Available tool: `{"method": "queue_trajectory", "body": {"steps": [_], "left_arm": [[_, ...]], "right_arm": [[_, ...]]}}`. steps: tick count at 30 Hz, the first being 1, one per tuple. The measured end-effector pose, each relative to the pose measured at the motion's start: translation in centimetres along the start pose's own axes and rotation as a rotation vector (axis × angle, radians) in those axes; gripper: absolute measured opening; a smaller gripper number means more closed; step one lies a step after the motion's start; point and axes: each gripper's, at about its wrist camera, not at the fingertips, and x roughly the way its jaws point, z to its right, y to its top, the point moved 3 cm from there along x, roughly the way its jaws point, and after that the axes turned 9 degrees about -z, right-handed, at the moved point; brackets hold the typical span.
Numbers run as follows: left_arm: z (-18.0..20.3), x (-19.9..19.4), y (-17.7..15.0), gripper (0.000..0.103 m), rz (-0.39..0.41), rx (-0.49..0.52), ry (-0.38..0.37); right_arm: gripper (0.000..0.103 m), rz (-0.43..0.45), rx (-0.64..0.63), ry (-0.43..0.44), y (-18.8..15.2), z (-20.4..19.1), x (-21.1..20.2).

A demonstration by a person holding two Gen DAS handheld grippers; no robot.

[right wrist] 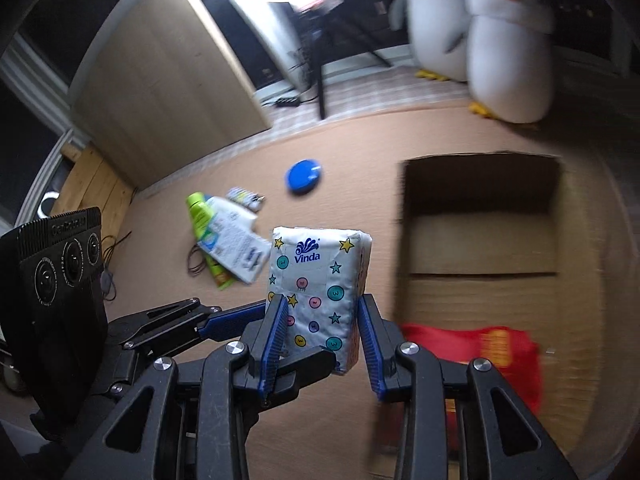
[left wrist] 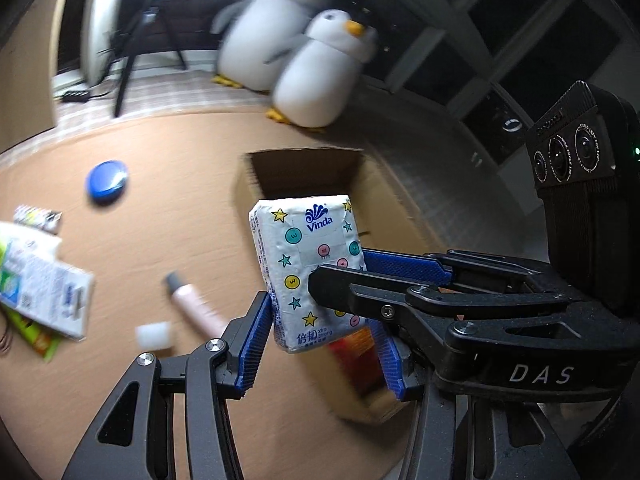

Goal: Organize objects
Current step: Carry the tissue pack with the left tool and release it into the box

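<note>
1. The brown table (right wrist: 340, 152) carries the whole scene, with two plush penguins (left wrist: 312, 68) standing off its far edge at about one o'clock in the left wrist view.
2. The open cardboard box (right wrist: 480, 240) sits at two o'clock from the held pack in the right wrist view. A red packet (right wrist: 480, 352) already lies in its near end.
3. A heap of cartons (right wrist: 228, 240) lies at ten o'clock from the pack. A blue round lid (right wrist: 303, 176) lies beyond at twelve o'clock.
4. The tissue pack (right wrist: 320, 296) hangs upright above the table, just beside the box's left wall, held by both tools at once.
5. The right gripper (right wrist: 324, 344) pinches the pack's lower part between its blue pads.
6. The left gripper (left wrist: 320, 340) clamps the same pack across its other sides.
7. A pink tube (left wrist: 196, 304) and a small white block (left wrist: 154, 334) lie loose on the table.
8. Judged step: carrying the pack to the box. The next move calls for shifting it over the opening, lowering it, then spreading both tools.
</note>
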Motion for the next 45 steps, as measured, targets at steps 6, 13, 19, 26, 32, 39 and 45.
{"method": "queue_trajectory", "body": {"steps": [6,13,19,26,32,39,45], "left_arm": [[3.5,2.6,1.2,0.052,-0.022,0.034,-0.015],[5.0,4.3,2.5,0.052,-0.032,0.046,0.000],[4.9,3.9,2.3,0.054,-0.021,0.044,0.018],[3.3,2.4,1.1,0.054,-0.010,0.028,0.036],[1.0,-0.2,-0.6,0.055,0.006,0.005,0.059],[-4.0,-4.4,-3.4,0.058,0.038,-0.076,0.101],[-9.4,-8.7,-7.5,0.060,0.067,-0.166,0.155]], "right_arm": [[0.033,0.016,0.052,-0.019,-0.5,4.0,-1.7],[0.033,0.020,0.079,-0.021,-0.4,6.5,-2.3],[0.036,0.020,0.087,-0.040,-0.2,7.1,-2.1],[0.044,0.032,0.114,-0.041,-0.1,7.4,-1.8],[0.044,0.041,0.079,-0.035,0.3,5.2,-1.5],[0.050,0.027,0.014,0.000,1.0,1.3,0.2],[0.054,-0.005,-0.085,0.029,2.1,-3.3,3.1]]}}
